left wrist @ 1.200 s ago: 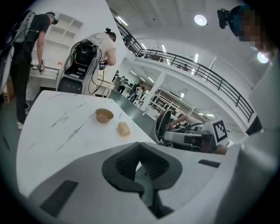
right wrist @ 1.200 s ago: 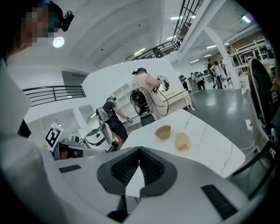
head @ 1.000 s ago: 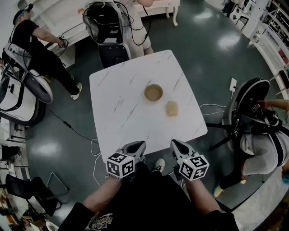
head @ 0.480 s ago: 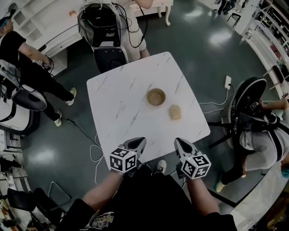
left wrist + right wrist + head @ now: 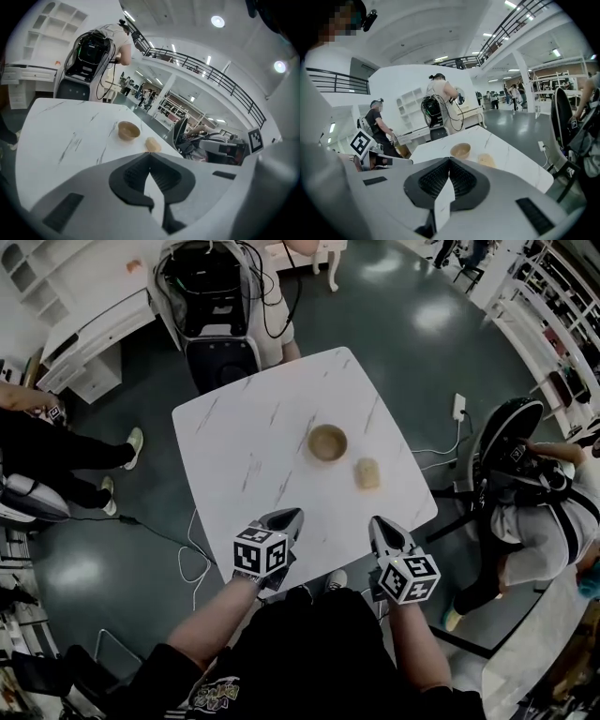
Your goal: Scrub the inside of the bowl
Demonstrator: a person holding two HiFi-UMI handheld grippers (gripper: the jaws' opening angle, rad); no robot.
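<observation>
Head view, nearest first. At 6 o'clock, two bare forearms and a black top. Just beyond, at 7 o'clock, left gripper (image 5: 292,514), marker cube facing up, tips over the near edge of the table (image 5: 234,446). At 5 o'clock, right gripper (image 5: 377,522), tips over the same edge, apart from the left one. Both closed tight and holding nothing. Same reading in the left gripper view and the right gripper view: ribbed pads pressed together, bowl and sponge far ahead on the tabletop.

Farther up the white marbled top, right of centre, sponge (image 5: 367,473): tan, lying flat, well clear of both grippers. Just past it, toward 11 o'clock from the sponge, bowl (image 5: 327,442): tan, upright, mouth up, near the sponge but not touching it, well apart from either gripper.

Beyond the table at 12 o'clock, black machine (image 5: 211,287) hung with cables. At 3 o'clock, seated person (image 5: 539,531) beside a dark round-backed rig. At 9 o'clock, legs (image 5: 56,465) of another person. At 8 o'clock, white cable (image 5: 192,554) looped on the dark glossy floor (image 5: 412,352).
</observation>
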